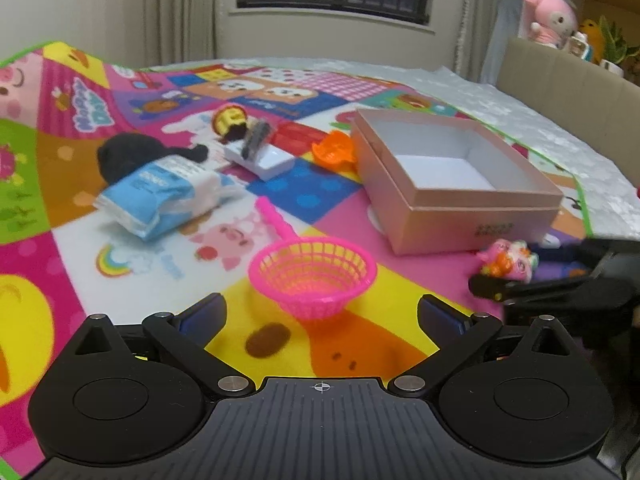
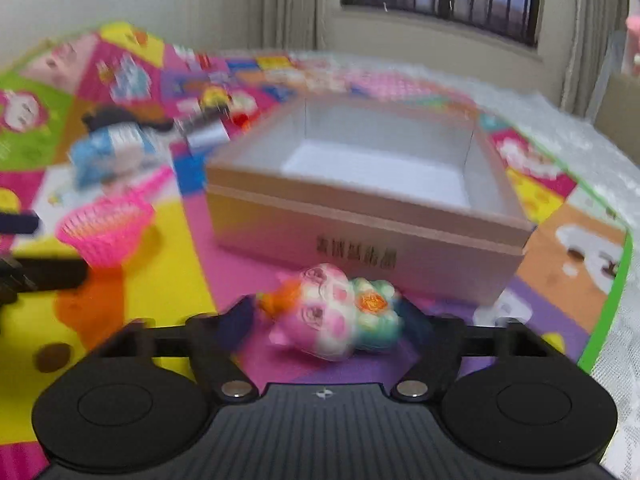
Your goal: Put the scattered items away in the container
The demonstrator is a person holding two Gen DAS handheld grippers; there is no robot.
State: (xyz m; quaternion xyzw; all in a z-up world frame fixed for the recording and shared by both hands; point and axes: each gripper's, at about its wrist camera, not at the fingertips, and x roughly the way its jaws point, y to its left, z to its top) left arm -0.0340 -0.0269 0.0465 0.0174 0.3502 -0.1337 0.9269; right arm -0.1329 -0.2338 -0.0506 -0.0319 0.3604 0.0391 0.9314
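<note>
A patterned play mat [image 1: 312, 200] is spread over the bed, and a pink cardboard box [image 1: 452, 216] stands open on it toward the right. Left of the box lie a blue tissue pack [image 1: 160, 196] and a pink toy strainer [image 1: 312, 276]. The left tool [image 1: 320, 316] is angled downward over the near part of the mat, spread wide and grasping nothing, with the strainer just beyond its tips. The right tool [image 2: 332, 320] is tilted down just in front of the box's near wall, with a colourful squishy toy [image 2: 340, 316] lying between its fingers; whether the pads press on it cannot be told through the blur
</note>
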